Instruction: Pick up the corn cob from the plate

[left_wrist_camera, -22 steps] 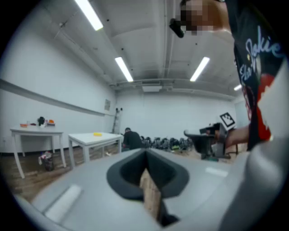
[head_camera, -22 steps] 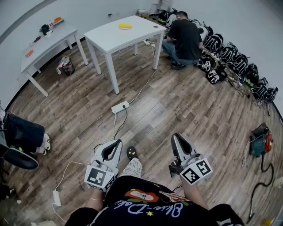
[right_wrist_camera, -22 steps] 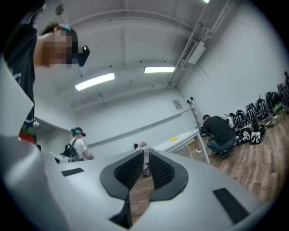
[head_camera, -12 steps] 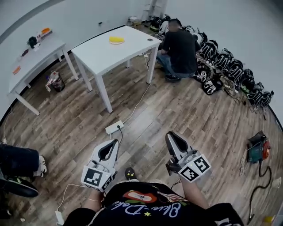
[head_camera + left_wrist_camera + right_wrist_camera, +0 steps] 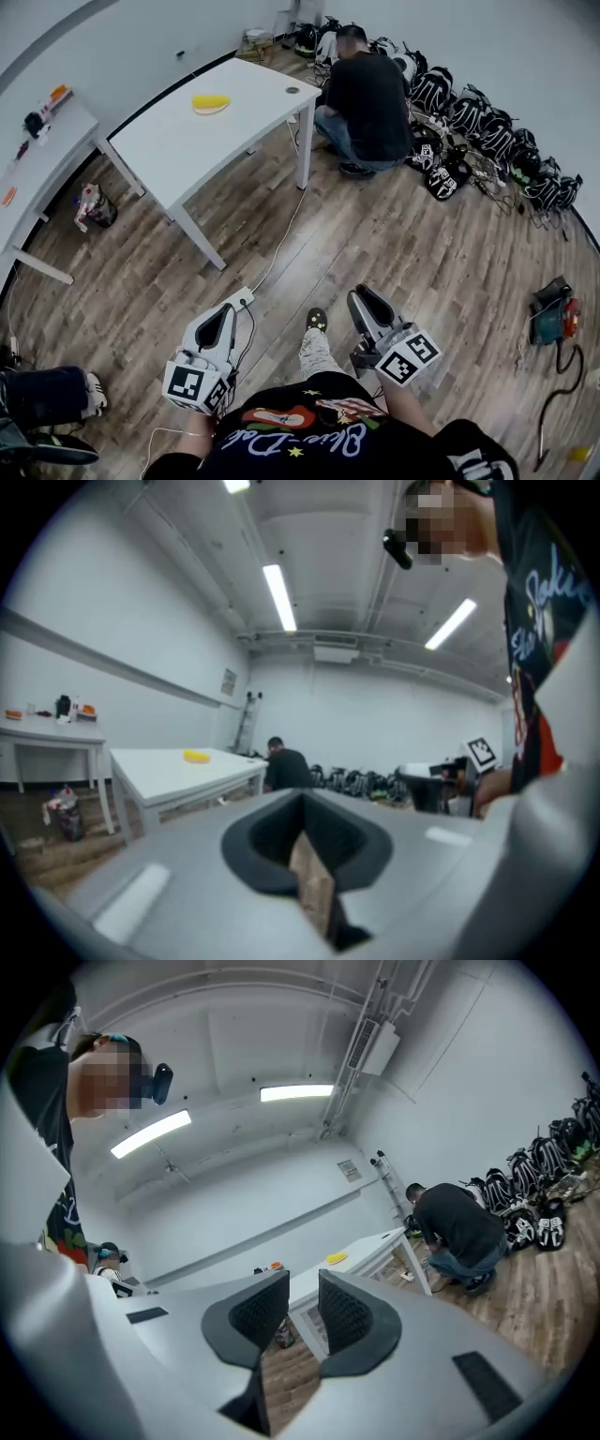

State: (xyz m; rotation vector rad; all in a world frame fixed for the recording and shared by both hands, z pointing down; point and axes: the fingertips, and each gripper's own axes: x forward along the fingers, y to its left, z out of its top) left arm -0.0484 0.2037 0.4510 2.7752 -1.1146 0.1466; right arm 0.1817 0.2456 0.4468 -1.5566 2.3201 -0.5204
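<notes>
The far-left table [image 5: 37,159] carries a few small things and lies well off to the left of both tools, outside the task.

The left tool [image 5: 228,309] is held low in front of the person, pointing ahead over the wooden floor [image 5: 141,272]. Its own view shows its jaws closed together, with nothing between them. Far ahead of it and a little to its left stands the white surface [image 5: 178,150]. On the far part of that surface lies a yellow shape, which I take to be the corn cob [image 5: 210,103]. The plate under it is too small to tell apart. A white power strip [image 5: 239,300] lies on the floor just ahead of this tool's tip.

The right tool [image 5: 361,295] is also carried low and level. Its jaws stand a narrow gap apart and are empty, with only floor and a leg of the surface showing between the pads. The cob is well ahead of it and to its left.

Further right, a crouching person [image 5: 366,94] works by the corner of the surface, beside a row of dark bags [image 5: 487,141] along the wall.

The step in hand looks like the approach, as neither tool is near the cob. The next move calls for getting close to the surface. One tool must then spread its jaws wider than the cob and come in level over the plate.
</notes>
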